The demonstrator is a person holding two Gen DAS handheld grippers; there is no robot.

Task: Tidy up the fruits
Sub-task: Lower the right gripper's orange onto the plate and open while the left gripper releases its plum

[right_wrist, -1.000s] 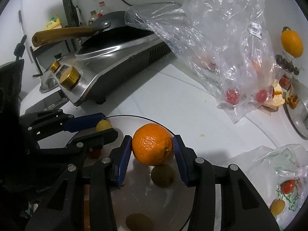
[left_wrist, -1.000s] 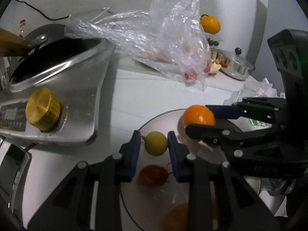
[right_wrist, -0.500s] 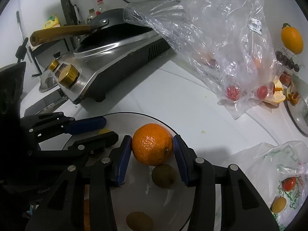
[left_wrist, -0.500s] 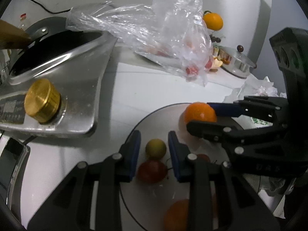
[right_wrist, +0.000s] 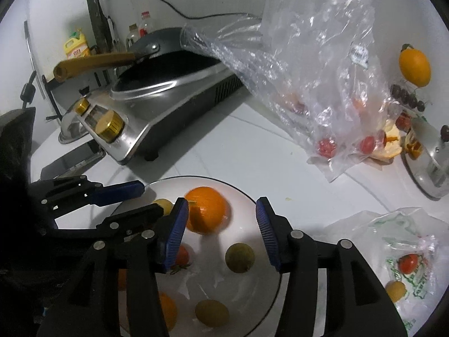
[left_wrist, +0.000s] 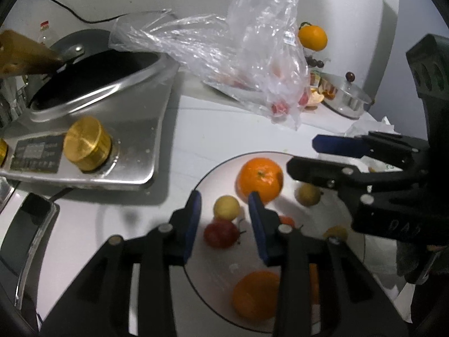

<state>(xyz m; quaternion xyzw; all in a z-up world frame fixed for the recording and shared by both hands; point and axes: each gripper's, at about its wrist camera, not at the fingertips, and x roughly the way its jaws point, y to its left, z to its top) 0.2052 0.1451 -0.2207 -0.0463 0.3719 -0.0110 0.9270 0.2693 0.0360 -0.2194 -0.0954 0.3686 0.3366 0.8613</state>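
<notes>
Both the left gripper [left_wrist: 224, 210] and the right gripper [right_wrist: 220, 219] are spreading, pinching nothing — the mandarin [right_wrist: 207, 214] and small yellow fruit [left_wrist: 226, 207] lie loose on the white plate [right_wrist: 247, 196]. Risk: the mandarin rolls off the rim if nudged.

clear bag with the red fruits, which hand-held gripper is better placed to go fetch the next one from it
Right, probably. The clear bag lies on the right hand-held gripper's side with bare counter between; the left hand-held gripper sits further off. Both jaws are opening, empty, over the plate.
</notes>
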